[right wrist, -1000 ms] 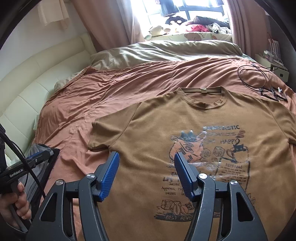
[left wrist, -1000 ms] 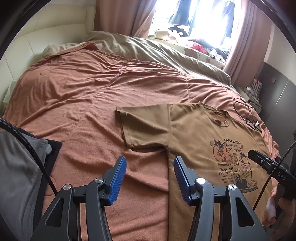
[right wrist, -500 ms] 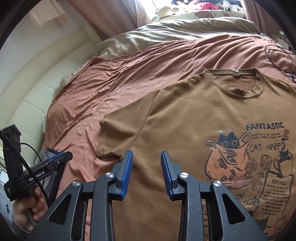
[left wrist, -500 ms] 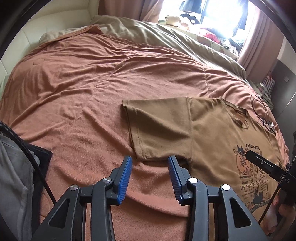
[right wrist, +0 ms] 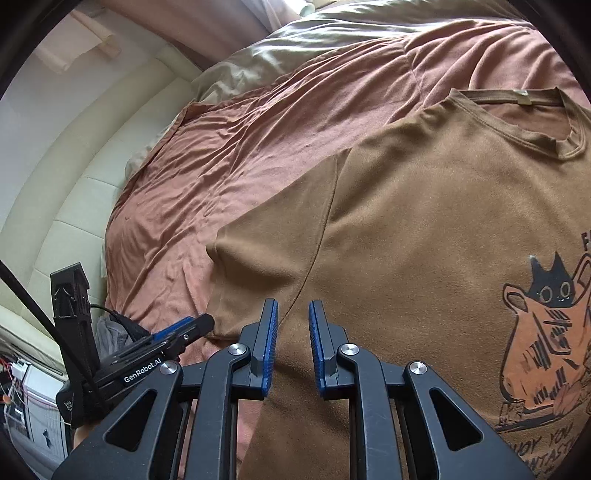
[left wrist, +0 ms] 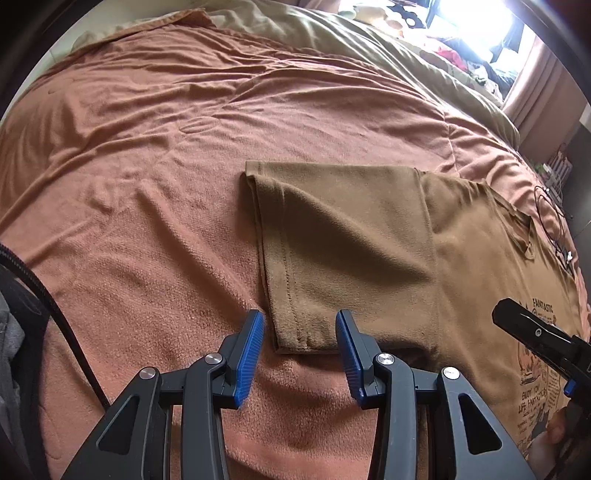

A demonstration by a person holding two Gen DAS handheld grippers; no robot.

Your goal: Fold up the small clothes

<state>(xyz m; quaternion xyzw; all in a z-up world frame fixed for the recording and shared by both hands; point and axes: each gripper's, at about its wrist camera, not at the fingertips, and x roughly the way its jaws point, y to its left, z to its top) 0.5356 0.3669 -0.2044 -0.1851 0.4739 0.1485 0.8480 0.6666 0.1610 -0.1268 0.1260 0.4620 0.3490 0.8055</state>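
Brown tee w/ cat print lies flat, front up, on the rust bedspread of the bed. Left gripper sits low over the sleeve's near corner, fingers apart, straddling the hem, not pinching. Right gripper hovers by the armpit seam, fingers just been closing, narrow gap left, no cloth caught between. Olive duvet bunched at far end; black cable beside the collar.

Lit by daylight from the blown-out window beyond the bed, glare washing out detail there. Soft shadows in the bedspread folds nearer the window; sharp focus mid-frame. Strong fisheye bending and black vignette at the corners.
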